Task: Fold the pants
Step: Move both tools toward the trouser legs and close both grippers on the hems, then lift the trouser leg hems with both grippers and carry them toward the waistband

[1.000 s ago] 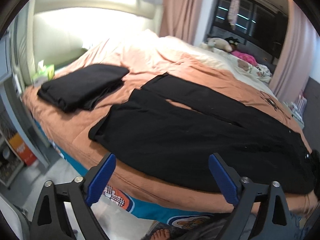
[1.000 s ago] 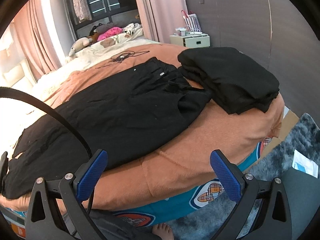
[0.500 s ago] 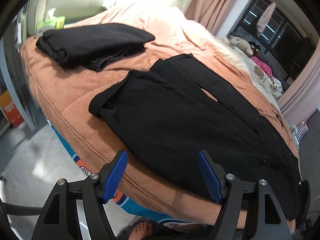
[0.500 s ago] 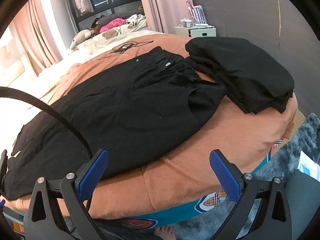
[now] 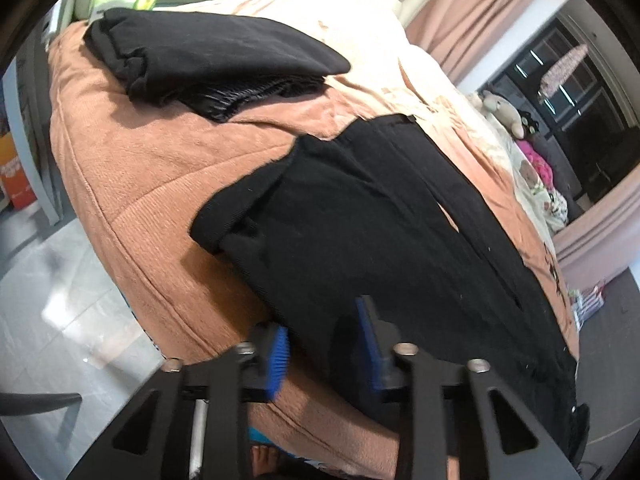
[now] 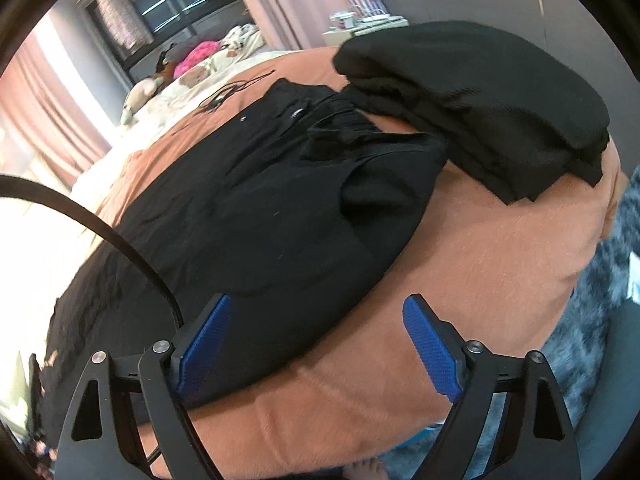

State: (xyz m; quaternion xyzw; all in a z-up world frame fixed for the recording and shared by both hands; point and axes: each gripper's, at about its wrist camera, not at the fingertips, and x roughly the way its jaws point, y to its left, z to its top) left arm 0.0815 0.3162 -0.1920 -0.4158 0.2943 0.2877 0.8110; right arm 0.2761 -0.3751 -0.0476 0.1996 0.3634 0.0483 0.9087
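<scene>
1. Now the left gripper (image 5: 325, 350) is narrow. Its jaws have just been closing, and the near edge of the pants (image 5: 380, 240) sits bunched between the blue pads, which look to be pressing on it. A second ago it hung wide, short of the bed.
2. The right gripper (image 6: 320, 344) is wide, though its jaws have just been closing a little. Its left pad lies over black cloth and its right pad over bare orange blanket (image 6: 500, 280), so nothing is pinched yet. It too has come in closer.
3. Probably this is the start of the first fold. One end looks caught, and the right side must close on the waist edge before any lift.
4. Where the pants lie: spread flat on the bed. In the left wrist view they run from centre toward 4 o'clock.
5. Only the left wrist view shows the two leg ends, at 12 o'clock of the gripper, and a folded black pile (image 5: 208, 56) at 11 o'clock.
6. Only the right wrist view shows the waistband with its buttons at 12 o'clock, another black pile (image 6: 480, 100) at 1 o'clock touching that waist, and a cable (image 6: 100, 232) crossing at 9 o'clock.
</scene>
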